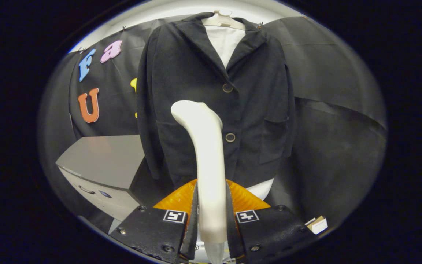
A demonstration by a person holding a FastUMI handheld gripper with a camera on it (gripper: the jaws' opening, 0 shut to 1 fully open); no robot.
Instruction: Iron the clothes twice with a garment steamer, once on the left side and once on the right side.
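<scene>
Steamer [207, 161] sits clamped in our tool [211, 216], both fingers pressed against the lower part of its handle, so we can sweep it without slipping. Its long axis runs away from us along the fingers, then curves at the head, which points at the jacket [216, 99] near the left pocket, by the lower button [230, 137]. The jacket hangs upright on a hanger [222, 20], front facing us, which leaves both halves open to a pass.
</scene>
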